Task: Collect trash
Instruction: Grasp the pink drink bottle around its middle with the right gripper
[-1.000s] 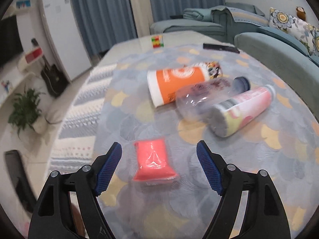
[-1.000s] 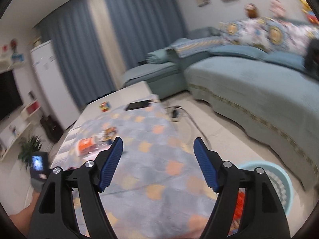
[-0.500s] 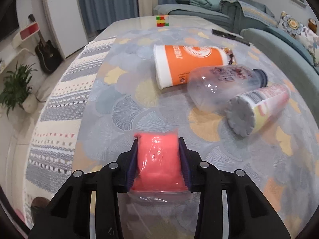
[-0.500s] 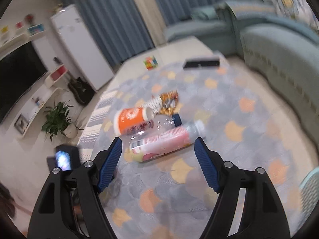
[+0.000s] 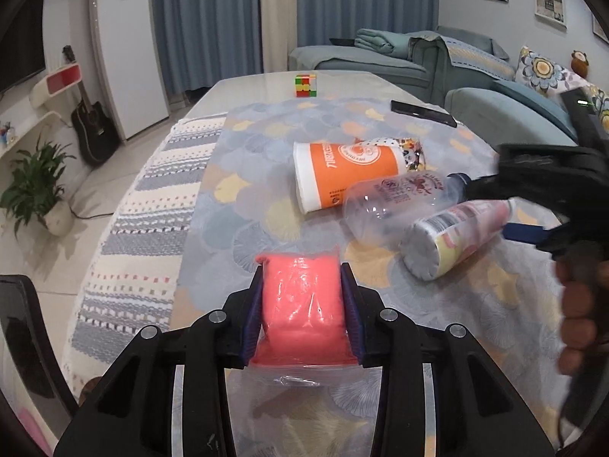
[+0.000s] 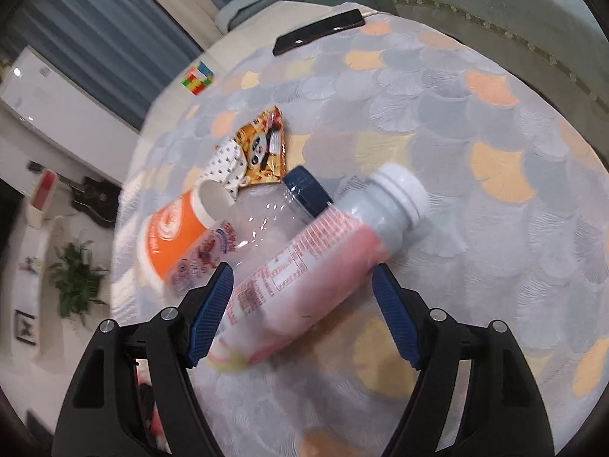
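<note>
My left gripper (image 5: 302, 301) is shut on a pink packet in clear wrap (image 5: 300, 304), lifted a little above the patterned tablecloth (image 5: 243, 228). My right gripper (image 6: 302, 293) is open, its jaws on either side of a pink-labelled white bottle (image 6: 323, 262) that lies on the cloth; it also shows in the left wrist view (image 5: 456, 240). Beside it lie a clear bottle with a blue cap (image 6: 262, 224), an orange paper cup (image 6: 171, 236) and a panda snack wrapper (image 6: 262, 152). The right gripper's body (image 5: 548, 190) shows in the left wrist view.
A colour cube (image 5: 305, 85) and a black phone (image 5: 422, 113) lie at the table's far end. A teal sofa (image 5: 495, 106) runs along the right. A potted plant (image 5: 34, 190), a guitar (image 5: 93, 133) and a white fridge (image 5: 125, 49) stand left.
My left gripper closed on the pink packet and raised it. My right gripper swung from the sofa side down to the table and now straddles the pink-labelled bottle.
</note>
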Action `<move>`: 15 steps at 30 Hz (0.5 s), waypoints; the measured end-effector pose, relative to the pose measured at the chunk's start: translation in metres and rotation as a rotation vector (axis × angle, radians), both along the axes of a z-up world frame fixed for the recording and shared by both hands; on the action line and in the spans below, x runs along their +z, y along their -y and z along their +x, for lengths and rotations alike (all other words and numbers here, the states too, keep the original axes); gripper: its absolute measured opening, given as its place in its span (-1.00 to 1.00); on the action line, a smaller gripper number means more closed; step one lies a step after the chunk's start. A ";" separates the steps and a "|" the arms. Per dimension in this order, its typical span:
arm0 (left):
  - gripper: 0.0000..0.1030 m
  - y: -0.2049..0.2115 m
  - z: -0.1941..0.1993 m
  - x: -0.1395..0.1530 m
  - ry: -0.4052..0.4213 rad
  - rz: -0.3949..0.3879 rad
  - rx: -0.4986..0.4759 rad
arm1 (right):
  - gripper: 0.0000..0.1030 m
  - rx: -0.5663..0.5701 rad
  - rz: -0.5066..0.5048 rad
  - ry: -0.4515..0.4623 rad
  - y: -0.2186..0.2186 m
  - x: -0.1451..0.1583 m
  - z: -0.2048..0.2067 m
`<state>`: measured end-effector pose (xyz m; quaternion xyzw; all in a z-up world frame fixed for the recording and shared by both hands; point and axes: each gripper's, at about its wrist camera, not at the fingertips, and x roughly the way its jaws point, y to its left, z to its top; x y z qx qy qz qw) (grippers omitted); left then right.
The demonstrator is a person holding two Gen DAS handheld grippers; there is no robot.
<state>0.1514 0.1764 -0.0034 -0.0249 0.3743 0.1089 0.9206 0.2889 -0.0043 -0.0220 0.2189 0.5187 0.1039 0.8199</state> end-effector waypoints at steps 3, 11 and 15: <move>-0.31 0.002 0.002 0.000 0.001 0.012 0.000 | 0.44 0.045 -0.027 -0.041 -0.017 -0.017 0.009; -0.31 -0.001 0.002 0.000 -0.002 0.005 0.002 | 0.06 0.141 -0.098 -0.019 -0.009 -0.013 0.004; -0.31 0.004 -0.002 0.007 0.022 0.002 -0.016 | -0.09 0.120 -0.117 0.005 0.018 -0.007 -0.002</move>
